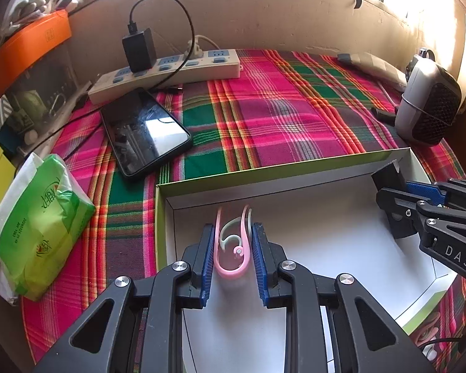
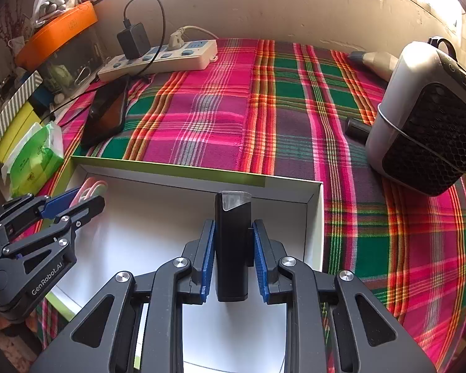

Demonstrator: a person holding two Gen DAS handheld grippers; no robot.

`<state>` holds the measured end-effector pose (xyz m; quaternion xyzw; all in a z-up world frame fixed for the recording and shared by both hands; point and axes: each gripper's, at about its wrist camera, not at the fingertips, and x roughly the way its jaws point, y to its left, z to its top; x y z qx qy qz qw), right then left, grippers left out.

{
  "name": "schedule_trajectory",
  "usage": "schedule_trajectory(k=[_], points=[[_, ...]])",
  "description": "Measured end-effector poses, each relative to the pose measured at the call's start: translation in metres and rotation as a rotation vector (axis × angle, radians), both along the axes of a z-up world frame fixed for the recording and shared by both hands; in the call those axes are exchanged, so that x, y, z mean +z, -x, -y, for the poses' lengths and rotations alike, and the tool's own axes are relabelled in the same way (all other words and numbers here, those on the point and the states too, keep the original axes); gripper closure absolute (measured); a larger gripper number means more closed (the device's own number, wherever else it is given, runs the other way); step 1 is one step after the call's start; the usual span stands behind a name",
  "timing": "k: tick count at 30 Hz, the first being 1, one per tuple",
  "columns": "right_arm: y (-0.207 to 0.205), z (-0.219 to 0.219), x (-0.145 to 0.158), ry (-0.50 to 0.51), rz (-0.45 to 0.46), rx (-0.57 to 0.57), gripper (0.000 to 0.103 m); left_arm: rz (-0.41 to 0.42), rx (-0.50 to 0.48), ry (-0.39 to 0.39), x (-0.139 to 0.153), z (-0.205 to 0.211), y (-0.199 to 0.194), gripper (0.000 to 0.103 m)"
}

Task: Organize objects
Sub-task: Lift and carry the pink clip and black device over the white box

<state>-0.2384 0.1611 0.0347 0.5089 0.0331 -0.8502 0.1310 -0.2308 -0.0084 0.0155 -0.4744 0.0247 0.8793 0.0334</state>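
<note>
Curved pink hooks (image 1: 231,248); boxy, perhaps plastic, black device (image 2: 232,248).

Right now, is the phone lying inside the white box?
No, the phone lies on the plaid cloth, outside the white box.

A white power strip (image 1: 167,73) lies at the plaid cloth's (image 1: 264,118) far edge; a phone (image 1: 144,130) just before it, a green tissue pack (image 1: 37,227) nearer.
</note>
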Motion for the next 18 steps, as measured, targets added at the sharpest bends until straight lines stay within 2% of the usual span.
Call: schedule_trajectory(k=[18], points=[[0.0028, -0.0005, -0.0061, -0.006, -0.012, -0.026, 0.078, 0.001, 0.003, 0.012, -0.0029, -0.0012, 0.0047, 0.081]])
